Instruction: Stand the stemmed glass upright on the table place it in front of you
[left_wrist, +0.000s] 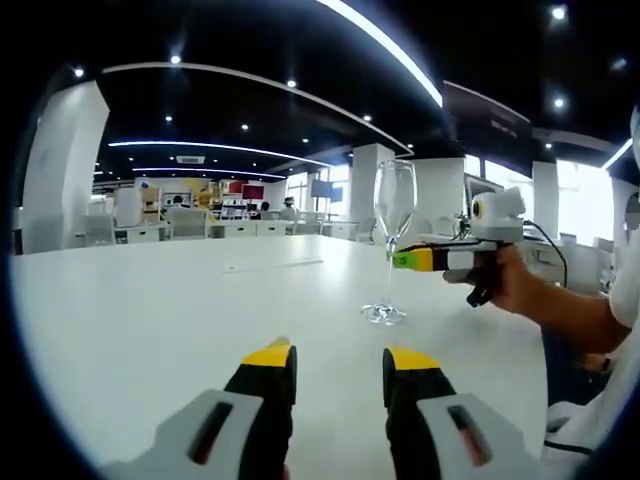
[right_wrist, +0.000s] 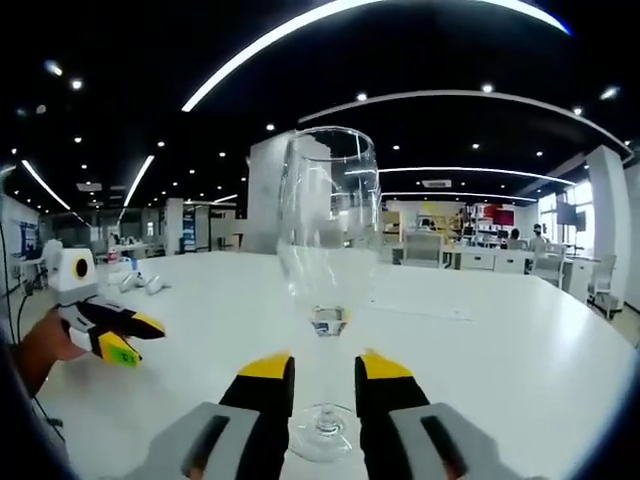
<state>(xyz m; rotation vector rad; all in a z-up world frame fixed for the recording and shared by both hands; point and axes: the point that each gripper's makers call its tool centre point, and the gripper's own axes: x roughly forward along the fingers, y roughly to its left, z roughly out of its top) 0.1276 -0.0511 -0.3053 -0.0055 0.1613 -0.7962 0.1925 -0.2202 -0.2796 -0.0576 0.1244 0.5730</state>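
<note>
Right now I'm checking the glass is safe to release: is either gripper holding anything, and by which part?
The right gripper holds the stemmed glass by its stem, standing upright on the table. The left gripper holds nothing.

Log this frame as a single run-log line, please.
stemmed glass: upright on table | right gripper: jaws either side of stem, contact unclear | left gripper: open, apart from glass

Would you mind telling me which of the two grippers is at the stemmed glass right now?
The right gripper: its jaws flank the stem of the upright stemmed glass. The left gripper sits apart from it over the bare table.
</note>
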